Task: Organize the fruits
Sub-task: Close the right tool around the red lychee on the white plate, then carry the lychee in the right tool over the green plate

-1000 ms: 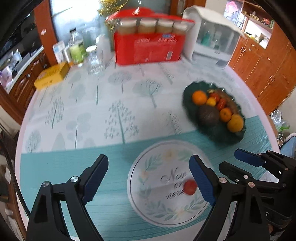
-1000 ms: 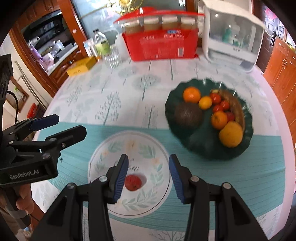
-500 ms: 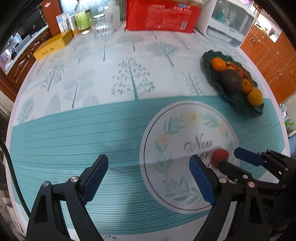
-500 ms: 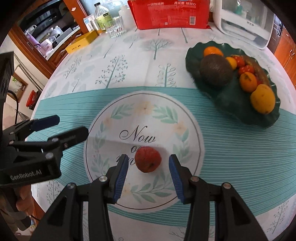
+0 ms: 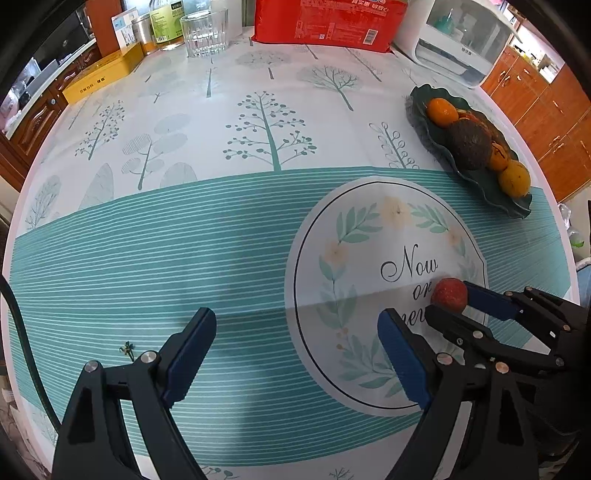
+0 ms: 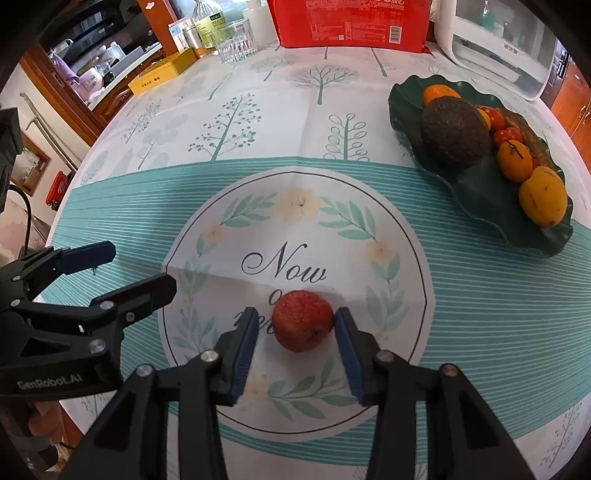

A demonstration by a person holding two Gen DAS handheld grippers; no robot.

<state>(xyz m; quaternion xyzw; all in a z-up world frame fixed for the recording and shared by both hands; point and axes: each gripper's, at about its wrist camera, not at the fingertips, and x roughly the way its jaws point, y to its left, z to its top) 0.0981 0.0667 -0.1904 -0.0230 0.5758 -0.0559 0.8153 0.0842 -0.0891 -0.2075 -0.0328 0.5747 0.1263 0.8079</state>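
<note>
A small red fruit lies on the round printed patch of the tablecloth. My right gripper is open, low over the cloth, with its two blue pads on either side of the fruit; the right pad is at its skin. The fruit also shows in the left wrist view, between the right gripper's fingers. My left gripper is open and empty, over the teal stripes to the left. A dark green leaf-shaped plate at the right holds oranges, small tomatoes, a yellow fruit and a dark avocado.
At the far edge stand a red package, a white appliance, a drinking glass, bottles and a yellow box. The table edge runs close on the left and near side.
Both grippers have come down and forward toward the table. My right gripper has closed in around the red fruit, which now sits between its pads. The left gripper stays open.
</note>
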